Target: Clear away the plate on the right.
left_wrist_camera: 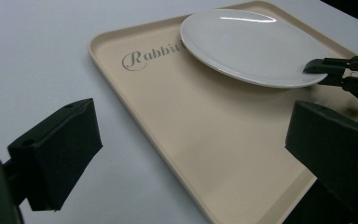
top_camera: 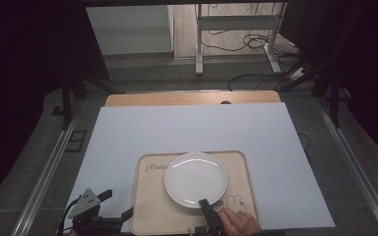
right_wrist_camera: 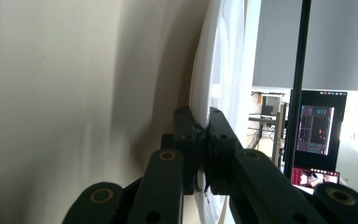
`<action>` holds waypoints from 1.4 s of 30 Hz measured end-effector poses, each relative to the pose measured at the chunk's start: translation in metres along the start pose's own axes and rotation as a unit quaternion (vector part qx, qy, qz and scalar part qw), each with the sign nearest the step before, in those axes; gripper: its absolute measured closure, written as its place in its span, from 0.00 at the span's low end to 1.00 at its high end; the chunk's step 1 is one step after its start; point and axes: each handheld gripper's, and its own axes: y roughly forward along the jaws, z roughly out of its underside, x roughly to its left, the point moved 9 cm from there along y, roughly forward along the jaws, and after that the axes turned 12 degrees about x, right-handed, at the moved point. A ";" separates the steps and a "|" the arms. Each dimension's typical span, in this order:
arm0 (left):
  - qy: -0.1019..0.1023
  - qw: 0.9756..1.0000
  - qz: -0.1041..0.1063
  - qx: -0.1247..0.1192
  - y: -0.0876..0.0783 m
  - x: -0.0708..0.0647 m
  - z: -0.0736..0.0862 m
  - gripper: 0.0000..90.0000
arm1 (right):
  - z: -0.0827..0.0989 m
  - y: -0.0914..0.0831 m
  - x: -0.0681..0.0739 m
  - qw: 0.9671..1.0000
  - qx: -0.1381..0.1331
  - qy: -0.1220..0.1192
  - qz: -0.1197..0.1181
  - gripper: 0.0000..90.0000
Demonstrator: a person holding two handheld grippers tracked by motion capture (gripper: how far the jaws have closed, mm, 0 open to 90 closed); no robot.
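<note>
Tabletop (top_camera: 192,128), covered by a white sheet, is seen from above, with a beige tray (top_camera: 150,211) laid at its near edge. A white plate (top_camera: 195,179) is set on the tray, partly over the printed lettering (left_wrist_camera: 151,55). The plate's near rim is clamped between the closed jaws of the right gripper (top_camera: 204,202), held by a hand (top_camera: 238,222). The left gripper (top_camera: 117,204) is held just left of the tray, its jaws spread wide with nothing between them.
</note>
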 end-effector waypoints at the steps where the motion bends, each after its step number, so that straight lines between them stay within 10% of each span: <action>1: 0.000 1.000 0.000 0.000 0.000 0.000 0.000 0.04 | 0.000 0.000 0.000 1.000 0.000 -0.002 0.000 0.94; 27: 0.001 1.000 0.000 0.001 0.000 0.000 0.000 0.04 | 0.006 0.004 -0.003 1.000 0.018 0.012 -0.011 0.45; 42: 0.002 1.000 0.000 0.000 0.000 0.000 0.000 0.04 | 0.010 -0.005 -0.006 1.000 0.008 0.017 -0.011 0.41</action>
